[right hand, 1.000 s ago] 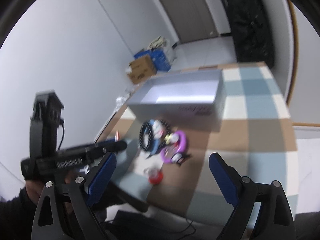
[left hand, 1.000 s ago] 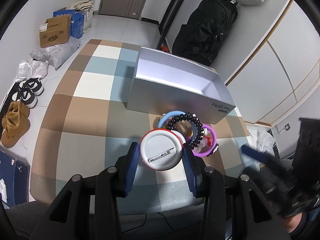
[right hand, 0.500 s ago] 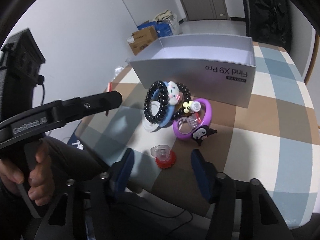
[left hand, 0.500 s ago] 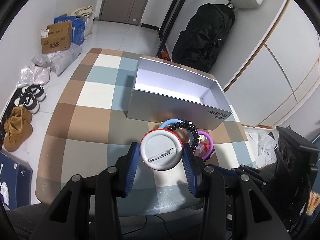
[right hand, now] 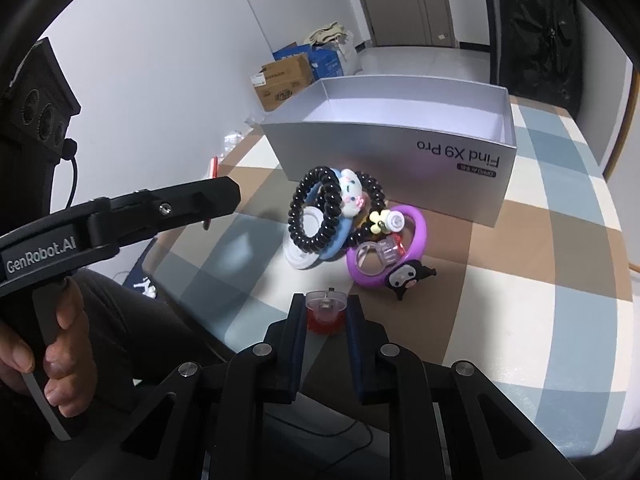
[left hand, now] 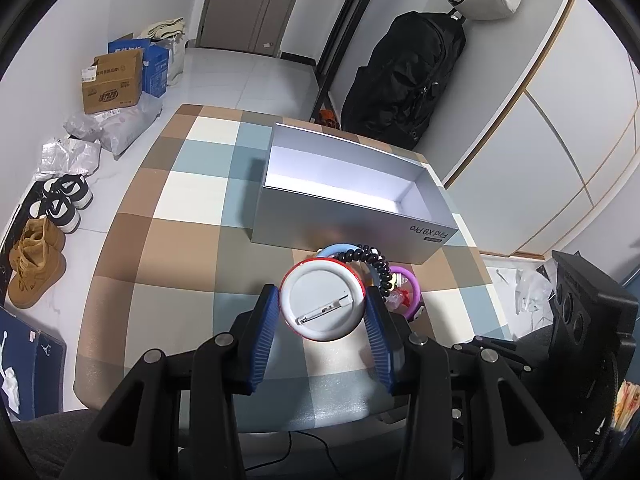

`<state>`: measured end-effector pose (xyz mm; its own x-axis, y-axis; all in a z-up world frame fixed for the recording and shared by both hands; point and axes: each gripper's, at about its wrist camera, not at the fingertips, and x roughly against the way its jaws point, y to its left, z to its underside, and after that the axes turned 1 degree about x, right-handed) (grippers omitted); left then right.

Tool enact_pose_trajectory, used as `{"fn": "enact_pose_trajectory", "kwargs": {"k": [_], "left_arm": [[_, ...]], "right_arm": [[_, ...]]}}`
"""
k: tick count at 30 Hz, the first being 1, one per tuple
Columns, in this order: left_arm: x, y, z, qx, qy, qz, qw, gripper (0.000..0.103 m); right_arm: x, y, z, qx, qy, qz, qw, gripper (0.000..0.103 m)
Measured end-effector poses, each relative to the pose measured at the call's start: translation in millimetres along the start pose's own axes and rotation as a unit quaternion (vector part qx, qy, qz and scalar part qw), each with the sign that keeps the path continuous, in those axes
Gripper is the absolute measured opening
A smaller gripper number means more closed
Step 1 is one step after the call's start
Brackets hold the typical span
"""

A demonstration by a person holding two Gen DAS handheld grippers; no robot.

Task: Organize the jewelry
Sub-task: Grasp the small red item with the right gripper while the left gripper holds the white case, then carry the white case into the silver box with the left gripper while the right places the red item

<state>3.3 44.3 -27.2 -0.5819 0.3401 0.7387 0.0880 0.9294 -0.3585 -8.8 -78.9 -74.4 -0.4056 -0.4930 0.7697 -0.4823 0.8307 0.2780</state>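
Left wrist view
Left gripper (left hand: 322,312): closed on a round badge (left hand: 322,305), which is clamped by its rim between the two blue pads, pin side up, above the table's near edge.
Change: the badge is seen held the same way as a second ago; the box (left hand: 352,196) now appears lower in view, so the gripper is judged to have been raised.
Box: open, apparently empty, set toward the table's far right corner.
Meaning: the badge is judged ready to be carried over the pile into the box.

Right wrist view
Right gripper (right hand: 326,314): closed on a small red piece (right hand: 325,312) with a clear top.
Change: a second ago the pads stood wide apart; half a second ago they flanked the piece; now they touch it on both sides.
Piece: on or just above the table (right hand: 520,312), near its front edge; lift-off cannot be told.
Pile: a black bead bracelet (right hand: 320,212), blue bangle (right hand: 340,240) and purple ring (right hand: 404,248) lie just beyond the pads, in front of the box wall.
Meaning: a second item is judged secured for boxing.
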Motion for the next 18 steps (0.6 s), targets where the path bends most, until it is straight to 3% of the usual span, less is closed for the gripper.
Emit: {"fn": "enact_pose_trajectory", "kwargs": {"k": [10, 18], "left_arm": [[3.6, -1.5, -8.5, 0.007, -0.018, -0.023, 0.9996, 0.037], [7.6, -19.3, -33.1, -0.007, -0.034, -0.023, 0.9991, 0.037]], "right_arm": [[26.7, -2.8, -17.9, -0.030, -0.046, -0.042, 0.998, 0.018], [59.0, -23.0, -36.5, -0.062, -0.094, -0.079, 0.990, 0.018]]}}
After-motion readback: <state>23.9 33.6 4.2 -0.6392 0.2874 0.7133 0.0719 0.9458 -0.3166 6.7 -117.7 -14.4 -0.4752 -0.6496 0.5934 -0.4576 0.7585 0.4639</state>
